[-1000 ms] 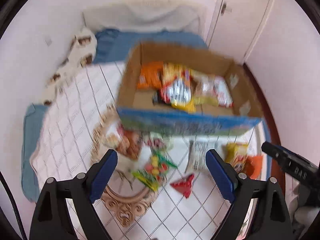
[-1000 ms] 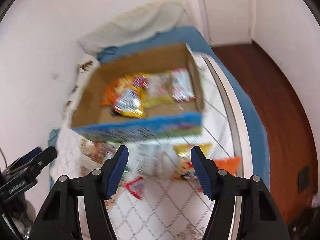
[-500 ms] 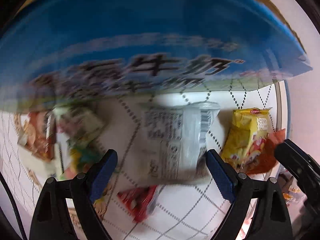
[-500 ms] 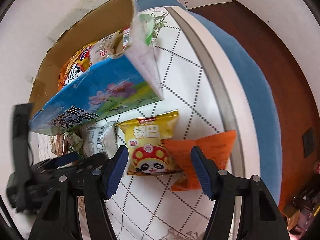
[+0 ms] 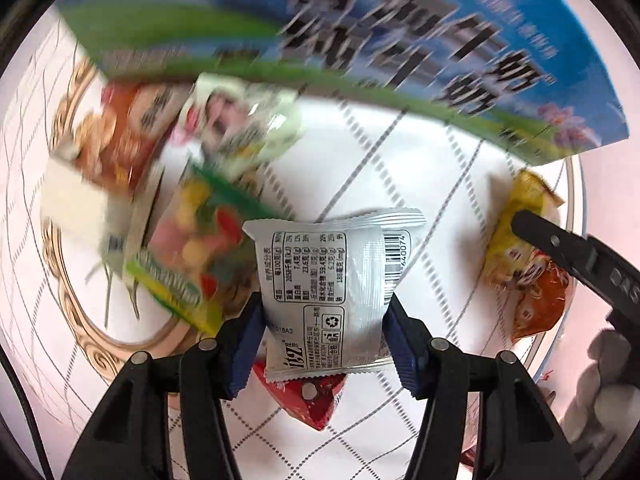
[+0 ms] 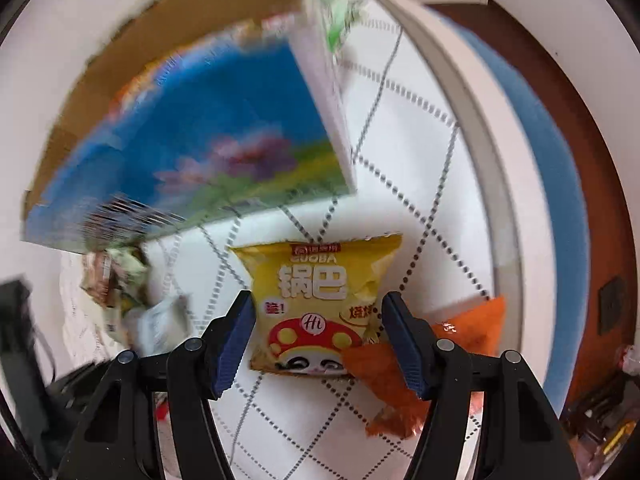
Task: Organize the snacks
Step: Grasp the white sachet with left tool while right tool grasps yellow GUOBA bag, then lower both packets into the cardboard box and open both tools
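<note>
The silver snack packet [image 5: 324, 292] is lying back side up on the white quilted bench cover [image 5: 432, 184], partly over a red triangular packet [image 5: 310, 400]. The left claw [image 5: 324, 336] has just been closing, and its blue pads are now pinching this silver packet on both sides. To its left, a colourful candy bag [image 5: 192, 256] and other blurred packets are lying close together.

The yellow crisp packet with the mushroom picture [image 6: 320, 300] is lying face up just in front of the blue printed carton [image 6: 208, 152]. The right claw [image 6: 316, 336] is standing spread around it, and the pads are not yet pressing on it. An orange packet [image 6: 396, 380] is overlapping the yellow packet's lower right corner, under the right finger. The carton is holding more snacks inside, but they are too blurred to name.
</note>
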Tool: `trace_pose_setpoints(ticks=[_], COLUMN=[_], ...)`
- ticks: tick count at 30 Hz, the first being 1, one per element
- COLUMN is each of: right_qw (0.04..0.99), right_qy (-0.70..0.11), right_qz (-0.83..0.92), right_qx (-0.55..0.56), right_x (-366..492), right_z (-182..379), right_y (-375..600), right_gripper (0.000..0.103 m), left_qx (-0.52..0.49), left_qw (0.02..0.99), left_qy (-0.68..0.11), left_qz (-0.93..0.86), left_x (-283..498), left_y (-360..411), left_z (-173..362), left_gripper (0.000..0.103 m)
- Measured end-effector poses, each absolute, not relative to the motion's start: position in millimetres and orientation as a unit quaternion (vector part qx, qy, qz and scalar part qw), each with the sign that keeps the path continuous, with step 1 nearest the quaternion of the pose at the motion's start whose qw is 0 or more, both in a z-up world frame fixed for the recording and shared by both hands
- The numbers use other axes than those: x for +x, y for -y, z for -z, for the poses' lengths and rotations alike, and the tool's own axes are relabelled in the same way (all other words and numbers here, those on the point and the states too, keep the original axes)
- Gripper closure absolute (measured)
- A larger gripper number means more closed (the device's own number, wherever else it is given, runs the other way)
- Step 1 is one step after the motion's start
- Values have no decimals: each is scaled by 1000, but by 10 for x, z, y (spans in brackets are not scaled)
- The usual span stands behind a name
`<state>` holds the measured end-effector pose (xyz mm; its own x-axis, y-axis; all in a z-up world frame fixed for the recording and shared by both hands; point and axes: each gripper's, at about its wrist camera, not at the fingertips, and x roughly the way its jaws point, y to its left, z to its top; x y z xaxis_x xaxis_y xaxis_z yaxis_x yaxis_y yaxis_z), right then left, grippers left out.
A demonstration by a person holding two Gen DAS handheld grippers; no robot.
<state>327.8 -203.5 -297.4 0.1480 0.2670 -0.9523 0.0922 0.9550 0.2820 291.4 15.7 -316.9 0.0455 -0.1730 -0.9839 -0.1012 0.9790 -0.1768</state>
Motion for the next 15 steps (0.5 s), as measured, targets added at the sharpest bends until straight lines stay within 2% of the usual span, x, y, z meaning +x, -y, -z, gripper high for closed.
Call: trace_pose_setpoints(ticks=[1,4,15], right_qw=[742,740,712], right_qy=[-654,-659,-685], right_qz=[-63,-70,-97], right_qx=[136,115,118], right_x=[3267,3165,2521], right_z=[3015,3031,3054], right_y=[2004,1909,1810], right_gripper=[43,47,46], left_qx=[-112,-121,-127], left_qw=[711,710,701], left_qy=[-694,-693,-701], left_qz=[25,23,43], left_x=[2882,2834,2580], left_y=[-192,-218,-170], left_z=[3214,3238,3365], left_gripper=[48,48,45])
